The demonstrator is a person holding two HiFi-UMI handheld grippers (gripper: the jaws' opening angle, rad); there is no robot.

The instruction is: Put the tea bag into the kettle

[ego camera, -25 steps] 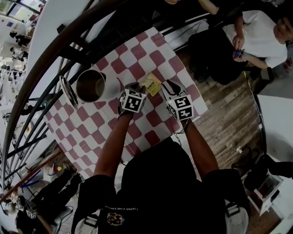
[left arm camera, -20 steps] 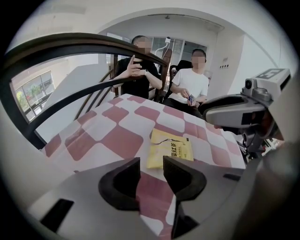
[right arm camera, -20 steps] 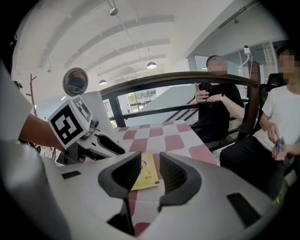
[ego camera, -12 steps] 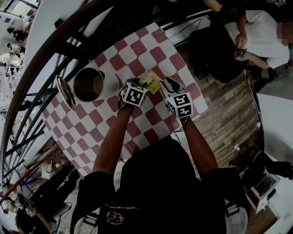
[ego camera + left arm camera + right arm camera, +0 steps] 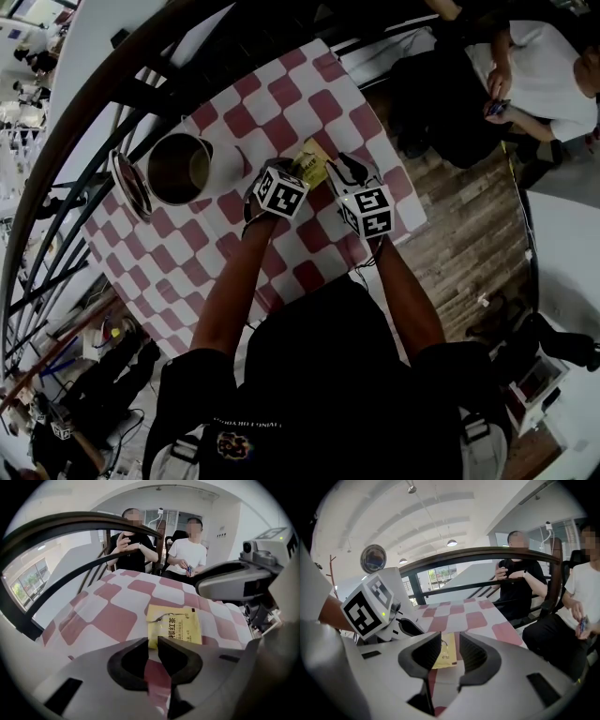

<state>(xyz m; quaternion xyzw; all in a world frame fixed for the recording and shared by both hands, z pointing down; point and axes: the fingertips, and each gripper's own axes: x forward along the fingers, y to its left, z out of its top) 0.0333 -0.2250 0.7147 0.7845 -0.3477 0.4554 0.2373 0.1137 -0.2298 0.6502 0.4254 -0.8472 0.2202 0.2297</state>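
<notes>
A dark curved railing (image 5: 103, 89) sweeps round on the far left of the kettle (image 5: 192, 173), which stands open-topped on a red and white checked tablecloth (image 5: 187, 253). A round lid (image 5: 128, 187) stands on edge just left of the kettle, close against its side; I cannot tell whether they touch.

To the kettle's right comes the left gripper (image 5: 153, 642), angled steeply down at the cloth. Its jaws have just been closing and now stand a narrow slit apart. The near corner of the tea bag (image 5: 176, 625) lies right at the mouth of that slit, but the pads do not press on it and red cloth shows through the gap.

The tea bag itself, a flat yellow packet with dark print, lies on the cloth further right of the kettle, well outside it, between the 2 grippers.

The right gripper (image 5: 450, 641) is on the far side of the packet from the kettle, pointing back toward it at a shallower slope. Its jaws stand a moderate gap apart with nothing held, the packet showing beyond them.

Far right of the kettle, off the table's edge, 2 people (image 5: 539, 80) sit on chairs
</notes>
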